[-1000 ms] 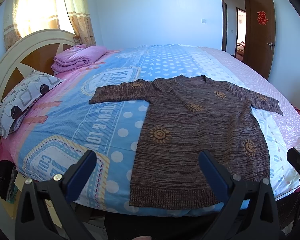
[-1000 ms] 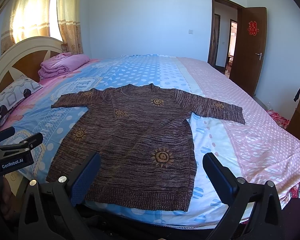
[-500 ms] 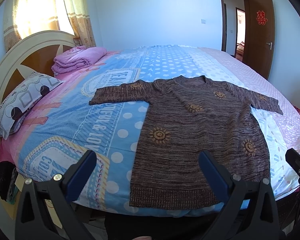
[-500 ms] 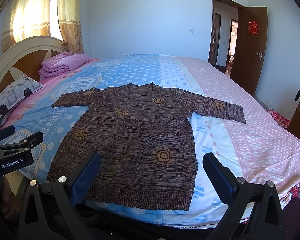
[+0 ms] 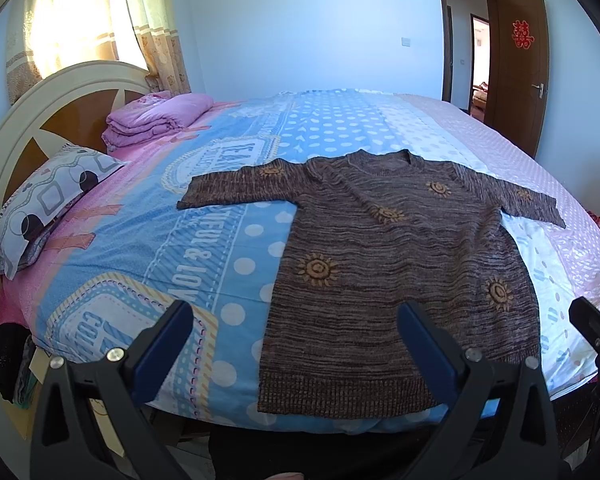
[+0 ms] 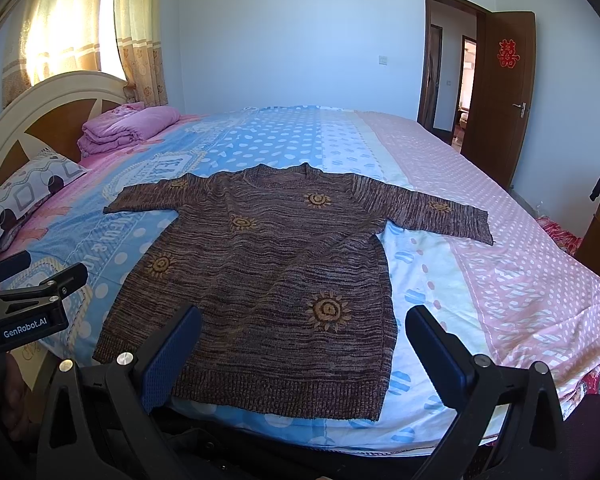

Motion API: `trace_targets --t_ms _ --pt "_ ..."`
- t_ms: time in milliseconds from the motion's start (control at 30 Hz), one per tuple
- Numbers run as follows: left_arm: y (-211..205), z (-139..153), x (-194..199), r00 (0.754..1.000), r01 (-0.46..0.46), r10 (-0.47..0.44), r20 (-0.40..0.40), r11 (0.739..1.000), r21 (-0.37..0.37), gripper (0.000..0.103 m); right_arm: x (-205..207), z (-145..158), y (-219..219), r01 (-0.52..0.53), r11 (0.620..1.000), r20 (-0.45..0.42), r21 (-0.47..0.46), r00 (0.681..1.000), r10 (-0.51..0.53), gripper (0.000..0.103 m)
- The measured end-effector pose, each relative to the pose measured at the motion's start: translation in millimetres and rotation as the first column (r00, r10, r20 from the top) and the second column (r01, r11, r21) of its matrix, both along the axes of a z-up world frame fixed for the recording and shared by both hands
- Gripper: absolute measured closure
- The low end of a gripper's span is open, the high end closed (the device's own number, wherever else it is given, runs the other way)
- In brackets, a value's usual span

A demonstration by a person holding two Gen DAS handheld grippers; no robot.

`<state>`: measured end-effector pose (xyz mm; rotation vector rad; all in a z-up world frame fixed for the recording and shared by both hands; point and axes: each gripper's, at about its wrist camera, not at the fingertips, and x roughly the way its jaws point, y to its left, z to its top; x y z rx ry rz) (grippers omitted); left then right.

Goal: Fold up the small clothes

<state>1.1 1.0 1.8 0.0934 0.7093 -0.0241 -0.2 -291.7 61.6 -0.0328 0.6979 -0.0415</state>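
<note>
Holding my left claw [image 5: 290, 344] and right claw [image 6: 302, 352] wide open and empty, I face the brown sweater [image 6: 268, 272] spread flat mid-bed [image 6: 500, 280], pillow [image 6: 24, 200] and folded pink blanket [image 6: 126, 126] headboard-side, "GenRobot.AI" on my left claw.

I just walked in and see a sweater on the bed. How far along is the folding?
Barely begun. Done: the brown sweater lies spread flat on the bed, both sleeves out. In hand: nothing; the left tool and right tool hover open near its hem, touching nothing. Left: all the folding, sleeves and body. The folded pink blanket by the headboard is something separate.
</note>
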Motion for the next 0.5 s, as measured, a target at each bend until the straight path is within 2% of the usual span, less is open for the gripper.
trace_targets --t_ms 500 --pt "-2.7 -2.7 0.2 1.000 0.005 -0.005 -0.004 1.000 0.002 0.000 0.5 -3.2 0.3 -0.008 1.000 -0.008 0.011 1.000 0.008 0.001"
